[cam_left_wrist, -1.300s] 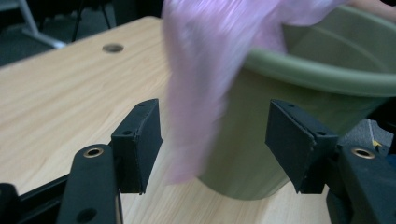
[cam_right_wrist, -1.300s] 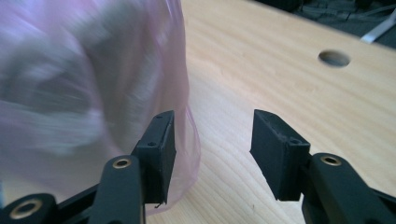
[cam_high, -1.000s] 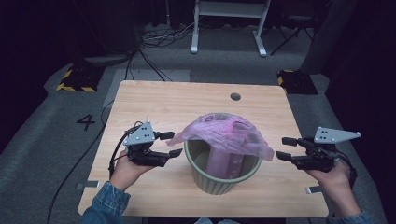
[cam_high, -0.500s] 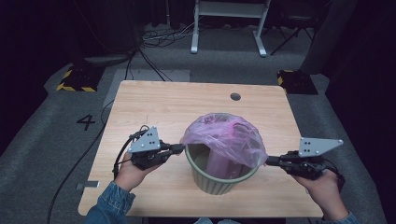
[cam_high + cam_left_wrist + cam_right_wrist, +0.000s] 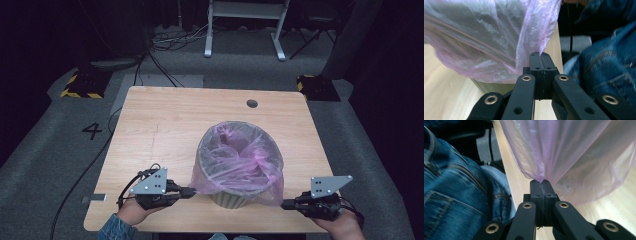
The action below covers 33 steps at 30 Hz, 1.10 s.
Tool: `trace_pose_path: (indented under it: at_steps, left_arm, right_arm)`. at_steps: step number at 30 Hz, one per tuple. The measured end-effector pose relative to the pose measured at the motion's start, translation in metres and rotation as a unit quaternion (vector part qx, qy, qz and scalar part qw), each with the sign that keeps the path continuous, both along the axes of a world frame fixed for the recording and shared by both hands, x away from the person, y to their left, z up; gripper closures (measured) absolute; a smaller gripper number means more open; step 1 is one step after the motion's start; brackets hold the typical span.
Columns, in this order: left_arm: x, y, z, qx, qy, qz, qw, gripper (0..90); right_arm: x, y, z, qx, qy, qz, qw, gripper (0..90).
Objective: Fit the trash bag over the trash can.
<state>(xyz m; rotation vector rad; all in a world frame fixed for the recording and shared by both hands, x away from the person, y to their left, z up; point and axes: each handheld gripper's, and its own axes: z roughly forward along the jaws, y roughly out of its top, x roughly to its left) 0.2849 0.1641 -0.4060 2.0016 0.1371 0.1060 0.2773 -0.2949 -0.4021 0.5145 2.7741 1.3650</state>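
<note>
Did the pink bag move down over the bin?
Yes. The pink bag was puffed up above the bin; now it is pulled down around the bin's rim, with both tongs pinching its edge low beside the bin.

A light wooden table point(image 5: 165, 125) is set on grey carpeted floor point(image 5: 45, 160). A round hole point(image 5: 252, 103) is cut near the table's far edge. Left of the table, a numeral 4 point(image 5: 92, 131) is marked on the floor. Beyond the table, black cables point(image 5: 170, 42), a white metal frame point(image 5: 245, 25) and two yellow-and-black striped blocks point(image 5: 80, 85) are seen. The surroundings are left dark.
</note>
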Motion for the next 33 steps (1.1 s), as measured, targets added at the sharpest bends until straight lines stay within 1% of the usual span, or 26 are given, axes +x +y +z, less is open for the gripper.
trace_pose_path:
  at_steps: [2, 3, 4, 5, 7, 9, 10, 11, 12, 13, 14, 15, 16, 17, 18, 20, 22, 24, 25, 27, 28, 29, 30, 31, 32, 33]
  left_arm:
    - [0.001, -0.005, -0.006, 0.026, 0.007, 0.0, 0.9996, 89.9]
    - [0.003, -0.007, -0.01, 0.04, 0.014, 0.003, 0.9991, 89.9]
    - [0.006, -0.009, -0.015, 0.058, 0.021, 0.011, 0.998, 89.9]
    - [0.008, -0.01, -0.018, 0.068, 0.027, 0.016, 0.9971, 89.9]
    - [0.012, -0.011, -0.028, 0.097, 0.043, 0.029, 0.994, 89.9]
    - [0.015, -0.013, -0.037, 0.126, 0.055, 0.042, 0.9896, 89.9]
    - [0.017, -0.014, -0.042, 0.135, 0.063, 0.049, 0.9876, 89.9]
    - [0.017, -0.014, -0.045, 0.139, 0.068, 0.055, 0.9864, 89.9]
    - [0.018, -0.013, -0.047, 0.138, 0.073, 0.06, 0.9858, 89.8]
    - [0.019, -0.011, -0.047, 0.129, 0.077, 0.068, 0.9863, 89.4]
    - [0.019, -0.009, -0.045, 0.123, 0.077, 0.074, 0.9867, 81.7]
    - [0.019, -0.006, -0.042, 0.105, 0.085, 0.086, 0.9871, 69.1]
    - [0.02, -0.004, -0.04, 0.092, 0.096, 0.088, 0.9872, 56.1]
    - [0.02, 0.0, -0.035, 0.071, 0.107, 0.09, 0.9876, 49.5]
    - [0.019, 0.001, -0.032, 0.059, 0.105, 0.094, 0.9882, 42.4]
    - [0.017, 0.004, -0.025, 0.036, 0.095, 0.101, 0.9897, 37.2]
    - [0.017, 0.004, -0.019, 0.02, 0.088, 0.109, 0.99, 33.1]
    - [0.019, 0.002, -0.014, 0.007, 0.087, 0.115, 0.9896, 30.0]
    - [0.02, 0.0, -0.013, 0.002, 0.09, 0.117, 0.989, 28.6]
    - [0.024, -0.005, -0.012, -0.005, 0.104, 0.12, 0.9873, 26.1]
    - [0.025, -0.009, -0.012, -0.006, 0.113, 0.117, 0.9866, 25.4]
    - [0.024, -0.011, -0.012, -0.006, 0.115, 0.114, 0.9868, 25.1]
    - [0.022, -0.015, -0.012, -0.006, 0.111, 0.11, 0.9877, 24.8]
    - [0.02, -0.019, -0.011, -0.002, 0.105, 0.107, 0.9887, 24.2]
    - [0.018, -0.023, -0.01, 0.0, 0.102, 0.106, 0.9892, 23.1]
    - [0.017, -0.026, -0.009, 0.002, 0.099, 0.108, 0.9892, 21.9]
  right_arm:
    - [0.003, -0.002, -0.01, -0.011, 0.008, -0.008, 0.9999, 90.0]
    - [0.004, -0.003, -0.015, -0.022, 0.011, -0.016, 0.9996, 90.0]
    - [0.006, -0.004, -0.02, -0.03, 0.014, -0.022, 0.9992, 90.0]
    - [0.009, -0.006, -0.026, -0.035, 0.019, -0.03, 0.9987, 90.0]
    - [0.011, -0.009, -0.033, -0.043, 0.026, -0.039, 0.998, 90.0]
    - [0.013, -0.009, -0.042, -0.064, 0.029, -0.046, 0.9965, 90.0]
    - [0.014, -0.01, -0.046, -0.073, 0.033, -0.05, 0.9955, 90.0]
    - [0.014, -0.011, -0.05, -0.079, 0.04, -0.055, 0.9946, 90.0]
    - [0.014, -0.012, -0.053, -0.08, 0.045, -0.057, 0.9942, 90.0]
    - [0.014, -0.013, -0.054, -0.078, 0.051, -0.058, 0.994, 90.0]
    - [0.014, -0.015, -0.055, -0.072, 0.059, -0.053, 0.9942, 89.9]
    - [0.013, -0.016, -0.055, -0.07, 0.059, -0.051, 0.9944, 87.6]
    - [0.01, -0.018, -0.052, -0.061, 0.053, -0.052, 0.9954, 75.8]
    - [0.01, -0.019, -0.049, -0.051, 0.047, -0.054, 0.9961, 65.7]
    - [0.008, -0.022, -0.044, -0.035, 0.039, -0.053, 0.9972, 58.6]
    - [0.006, -0.026, -0.034, -0.013, 0.02, -0.058, 0.9981, 49.2]
    - [0.005, -0.029, -0.022, 0.018, 0.003, -0.064, 0.9978, 42.4]
    - [0.004, -0.029, -0.011, 0.038, -0.017, -0.071, 0.9966, 36.7]
    - [0.005, -0.028, -0.006, 0.043, -0.026, -0.075, 0.9959, 34.8]
    - [0.006, -0.022, 0.001, 0.048, -0.045, -0.082, 0.9945, 31.5]
    - [0.008, -0.019, 0.004, 0.05, -0.052, -0.086, 0.9937, 32.7]
    - [0.01, -0.015, 0.006, 0.047, -0.06, -0.091, 0.9929, 37.0]
    - [0.012, -0.012, 0.007, 0.044, -0.063, -0.094, 0.9926, 44.5]
    - [0.015, -0.009, 0.007, 0.041, -0.056, -0.095, 0.993, 55.6]
    - [0.018, -0.005, 0.007, 0.04, -0.044, -0.096, 0.9936, 64.4]
    - [0.019, 0.0, 0.006, 0.038, -0.023, -0.093, 0.9947, 73.6]
